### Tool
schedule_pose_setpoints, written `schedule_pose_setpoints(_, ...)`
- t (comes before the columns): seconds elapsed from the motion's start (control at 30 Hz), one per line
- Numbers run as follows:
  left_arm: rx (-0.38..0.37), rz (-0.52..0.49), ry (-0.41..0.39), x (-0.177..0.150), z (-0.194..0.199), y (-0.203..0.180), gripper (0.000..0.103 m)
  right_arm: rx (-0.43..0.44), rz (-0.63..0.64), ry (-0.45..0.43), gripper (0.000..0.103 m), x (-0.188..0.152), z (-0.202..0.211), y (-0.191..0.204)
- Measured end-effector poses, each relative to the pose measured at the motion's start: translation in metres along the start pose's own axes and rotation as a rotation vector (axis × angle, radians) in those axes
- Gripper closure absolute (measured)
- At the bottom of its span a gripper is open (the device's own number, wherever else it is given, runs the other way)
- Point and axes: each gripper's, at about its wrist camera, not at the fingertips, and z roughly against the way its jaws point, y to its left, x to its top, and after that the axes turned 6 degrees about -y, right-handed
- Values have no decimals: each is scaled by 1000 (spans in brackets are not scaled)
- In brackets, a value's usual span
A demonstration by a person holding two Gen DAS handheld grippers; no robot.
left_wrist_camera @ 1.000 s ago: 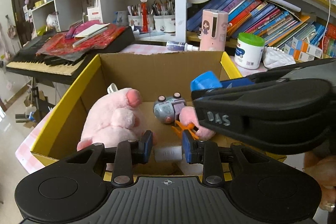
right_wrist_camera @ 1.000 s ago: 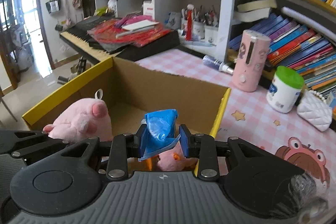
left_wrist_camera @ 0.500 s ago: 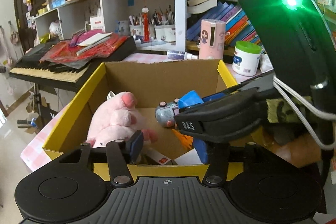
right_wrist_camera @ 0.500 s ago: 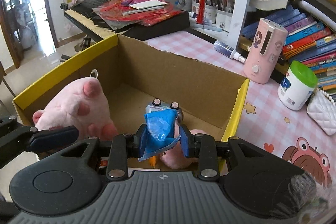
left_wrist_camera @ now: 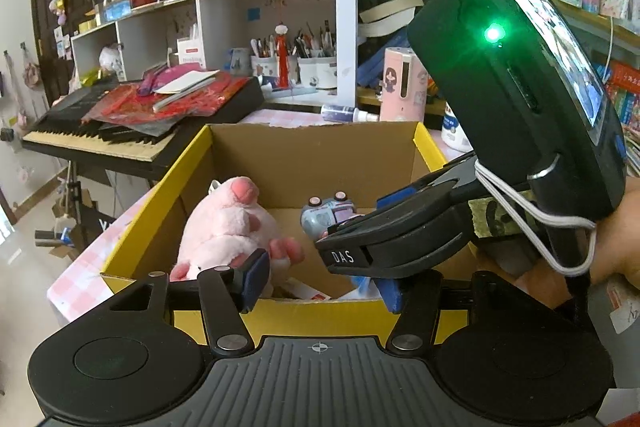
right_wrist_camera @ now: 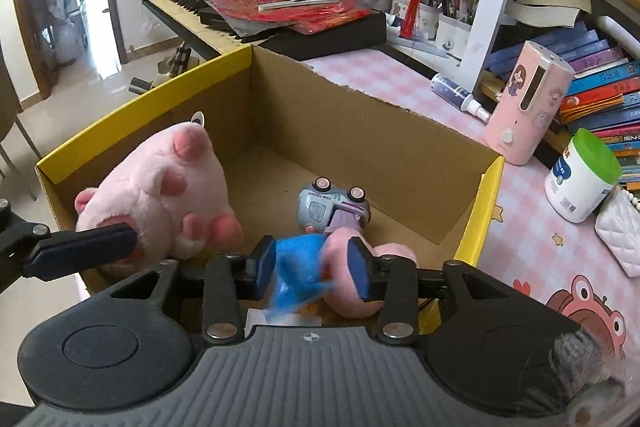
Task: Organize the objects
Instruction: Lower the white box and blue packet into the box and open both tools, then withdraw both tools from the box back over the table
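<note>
A yellow-rimmed cardboard box (left_wrist_camera: pixel 312 155) (right_wrist_camera: pixel 360 131) holds a pink plush pig (left_wrist_camera: pixel 228 227) (right_wrist_camera: pixel 160 195), a grey toy car (left_wrist_camera: pixel 326 213) (right_wrist_camera: pixel 332 205) and a small pink plush (right_wrist_camera: pixel 360 267). My left gripper (left_wrist_camera: pixel 324 281) is open and empty at the box's near rim. My right gripper (right_wrist_camera: pixel 312 263) is over the box with its jaws open. A blurred blue packet (right_wrist_camera: pixel 298 267) is between them, slipping down. The right gripper's body (left_wrist_camera: pixel 400 235) crosses the left wrist view and hides part of the box.
A pink dispenser (right_wrist_camera: pixel 528 107), a green-lidded white jar (right_wrist_camera: pixel 580 175), a spray bottle (right_wrist_camera: pixel 460 99) and a white quilted purse (right_wrist_camera: pixel 620 231) stand on the pink checked table right of the box. A keyboard (right_wrist_camera: pixel 224 11) with red papers is behind. Bookshelves line the back.
My left gripper opened, let go of a white piece and drew back to the near rim. My right gripper lowered into the box and opened; the blue packet is dropping.
</note>
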Motion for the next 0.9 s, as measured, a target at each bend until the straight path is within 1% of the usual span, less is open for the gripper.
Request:
schedule_pose_setpoints(0.13,-10,13,-14,1,4,4,38,-10,-23,-30,53,1,12,1)
schedule_pose_setpoints(0.17,-17,17,-17,1,5,6,37,-19,-30,-41,49,0,17,1)
schedule_pose_setpoints(0.2,-23,21,-19,2,6,7,36,-29,-38,-51,42,0,21,2)
schedule_pose_setpoints(0.23,-28,23,-23,3,8,8,35,-39,-45,-62,40,1,26,3)
schedule_pose_setpoints(0.33,-45,19,-41,3,15,9,30,-79,-75,-103,40,1,44,5)
schedule_pose_setpoints(0.47,-78,15,-52,2,26,13,25,-148,-146,-169,33,-1,71,8)
schedule_pose_setpoints(0.63,-120,-2,-68,-3,44,18,18,-238,-229,-233,31,-10,103,14)
schedule_pose_setpoints(0.7,-126,-5,-72,-8,52,21,16,-276,-249,-252,28,-16,114,20)
schedule_pose_setpoints(0.77,-125,-5,-68,-12,59,26,12,-314,-270,-266,26,-23,124,27)
schedule_pose_setpoints(0.9,-104,5,-53,-20,72,37,7,-384,-309,-287,18,-38,141,44)
